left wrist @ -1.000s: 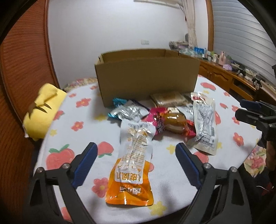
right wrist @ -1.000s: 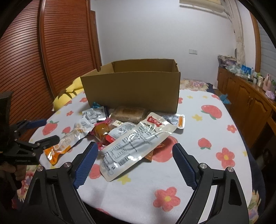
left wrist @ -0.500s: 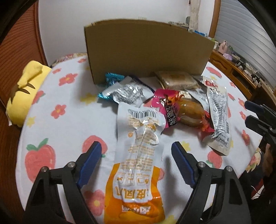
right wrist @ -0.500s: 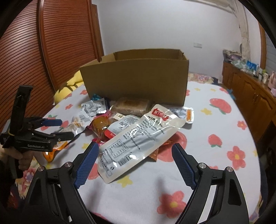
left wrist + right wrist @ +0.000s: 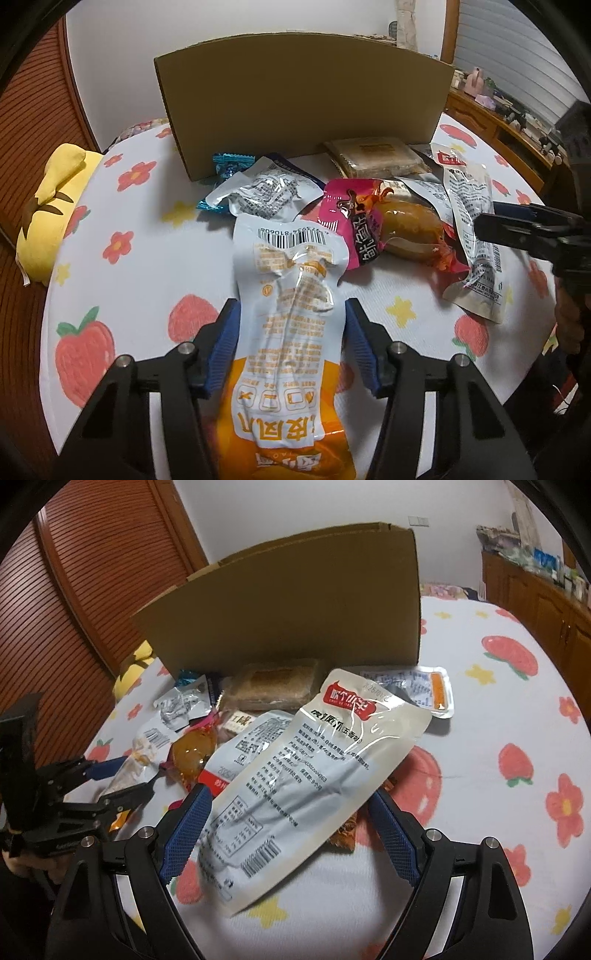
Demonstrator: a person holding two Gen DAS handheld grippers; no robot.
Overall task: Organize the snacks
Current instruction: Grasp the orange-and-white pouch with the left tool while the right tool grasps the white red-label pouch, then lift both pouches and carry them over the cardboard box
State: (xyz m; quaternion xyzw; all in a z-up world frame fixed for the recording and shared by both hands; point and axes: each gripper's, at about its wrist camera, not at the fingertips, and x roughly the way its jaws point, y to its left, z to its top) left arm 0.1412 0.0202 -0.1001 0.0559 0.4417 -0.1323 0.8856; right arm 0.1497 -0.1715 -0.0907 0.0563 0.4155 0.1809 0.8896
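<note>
An open cardboard box [image 5: 295, 103] stands at the back of the table, with a heap of snack packets in front of it. My left gripper [image 5: 291, 347] has its blue fingers closed in against both sides of the white and orange pouch [image 5: 288, 332], which lies on the cloth. My right gripper [image 5: 291, 827] is open, its fingers on either side of the long white pouch with a red label [image 5: 306, 775]. That pouch also shows in the left wrist view [image 5: 469, 229]. A pink packet [image 5: 351, 221] and a brown sealed snack [image 5: 410, 229] lie between them.
A silver packet [image 5: 262, 192], a blue candy wrapper [image 5: 229, 164] and a flat brown cake pack [image 5: 376, 157] lie against the box. A yellow plush [image 5: 51, 206] sits at the table's left edge. A wooden sideboard [image 5: 546, 590] runs along the right wall.
Both grippers moved forward and down onto the snacks. The left fingers closed in around the orange pouch. The right fingers now straddle the long white pouch.
</note>
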